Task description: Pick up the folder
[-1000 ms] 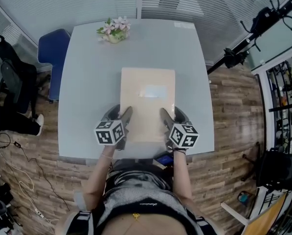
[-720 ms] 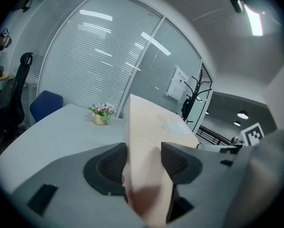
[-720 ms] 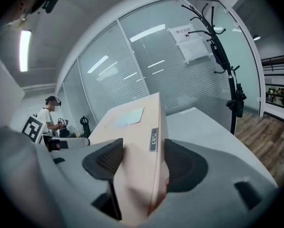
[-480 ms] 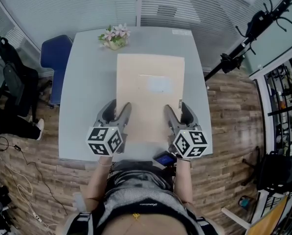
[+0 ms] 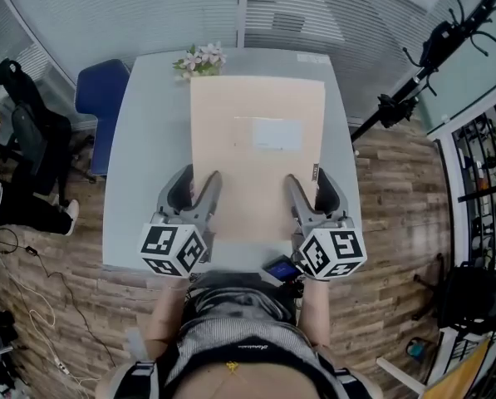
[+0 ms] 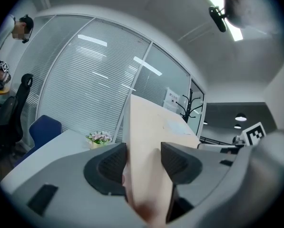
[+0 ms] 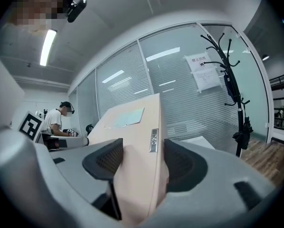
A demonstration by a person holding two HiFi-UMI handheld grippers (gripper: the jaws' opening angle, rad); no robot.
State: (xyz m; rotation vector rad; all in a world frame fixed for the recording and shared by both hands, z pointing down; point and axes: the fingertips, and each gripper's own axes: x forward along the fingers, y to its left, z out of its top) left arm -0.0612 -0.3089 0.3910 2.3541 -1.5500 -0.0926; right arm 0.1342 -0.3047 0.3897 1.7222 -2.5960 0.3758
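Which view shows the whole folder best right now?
The head view: the folder shows nearly its full top face, with the left gripper and right gripper clamped on its two side edges. Each gripper view shows only one edge between its jaws, steeply foreshortened.

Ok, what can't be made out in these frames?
Head view: label on the folder, print too small.
Head view: dark device, half behind the right gripper, unidentifiable.
Head view: flowers, lower part hidden by the folder.
Right gripper view: wall notice, print too small.
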